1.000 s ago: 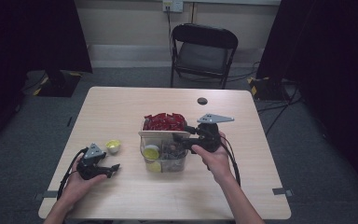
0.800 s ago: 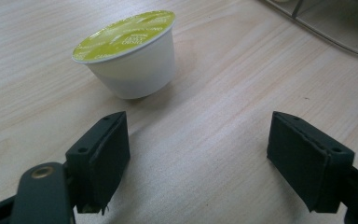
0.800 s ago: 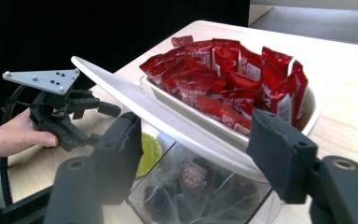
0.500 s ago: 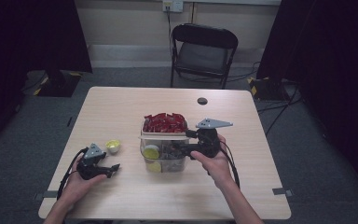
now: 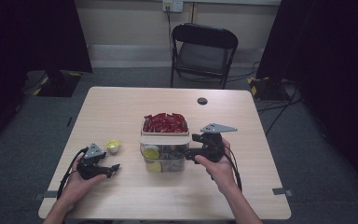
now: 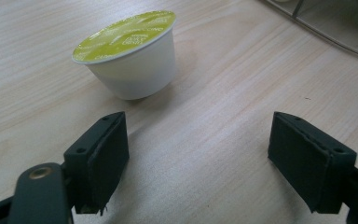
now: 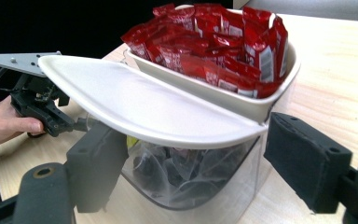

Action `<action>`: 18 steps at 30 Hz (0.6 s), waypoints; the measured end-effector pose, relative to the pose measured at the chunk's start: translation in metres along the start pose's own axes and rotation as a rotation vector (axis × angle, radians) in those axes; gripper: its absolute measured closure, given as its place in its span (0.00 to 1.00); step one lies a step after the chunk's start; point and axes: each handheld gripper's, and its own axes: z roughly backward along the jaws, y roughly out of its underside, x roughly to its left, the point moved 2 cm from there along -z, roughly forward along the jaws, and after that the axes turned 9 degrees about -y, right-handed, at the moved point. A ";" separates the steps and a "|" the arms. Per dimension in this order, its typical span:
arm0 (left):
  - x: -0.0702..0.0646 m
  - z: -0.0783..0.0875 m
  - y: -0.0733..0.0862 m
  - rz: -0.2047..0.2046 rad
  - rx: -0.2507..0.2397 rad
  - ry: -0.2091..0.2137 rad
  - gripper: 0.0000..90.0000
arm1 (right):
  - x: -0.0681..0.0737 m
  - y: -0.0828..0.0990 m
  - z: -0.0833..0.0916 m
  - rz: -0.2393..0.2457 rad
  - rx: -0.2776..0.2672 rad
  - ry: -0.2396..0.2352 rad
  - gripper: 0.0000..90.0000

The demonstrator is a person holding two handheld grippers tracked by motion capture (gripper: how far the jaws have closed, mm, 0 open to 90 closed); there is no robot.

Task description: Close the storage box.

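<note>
Right gripper [image 7: 193, 170]: jaws are spread wide, having just been opening, and the clear plastic tub [image 7: 191, 186] is seen between the pads with gaps on both sides, so nothing is gripped. In the high view the right gripper [image 5: 191, 154] is held level at the tub's [image 5: 164, 158] right side, the hand behind it toward the near edge of the tabletop. A white half-round lid flap [image 7: 140, 109] is seen over the near half of the tub, just above the left pad. Behind it a white tray heaped with red foil sachets [image 7: 214, 42] is seated on the tub's far half. Dark wrapped items and something yellow are visible through the clear wall; what they are cannot be told. The tub is placed about mid-tabletop, slightly toward the near edge.

Left gripper [image 6: 198, 161]: jaws are parted wide with only bare wood between the pads, nothing held. A small white plastic capsule with a yellow-green foil top [image 6: 128, 58] is standing upright just beyond the left pad, not touched. In the high view the left gripper [image 5: 114, 168] is rested near the near-left corner of the light wooden tabletop [image 5: 121, 107], and the capsule [image 5: 113, 146] is seen just beyond it, left of the tub and apart from it.

A small black disc [image 5: 202, 101] is lying near the far edge.
</note>
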 end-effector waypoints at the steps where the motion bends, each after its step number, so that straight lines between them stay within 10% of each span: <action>1: 0.000 0.000 0.000 0.000 0.003 0.001 0.22 | -0.001 0.001 0.000 -0.003 0.002 -0.002 0.23; 18: 0.000 0.000 0.000 -0.001 -0.002 0.001 0.21 | -0.004 0.019 -0.001 -0.009 0.036 0.008 0.23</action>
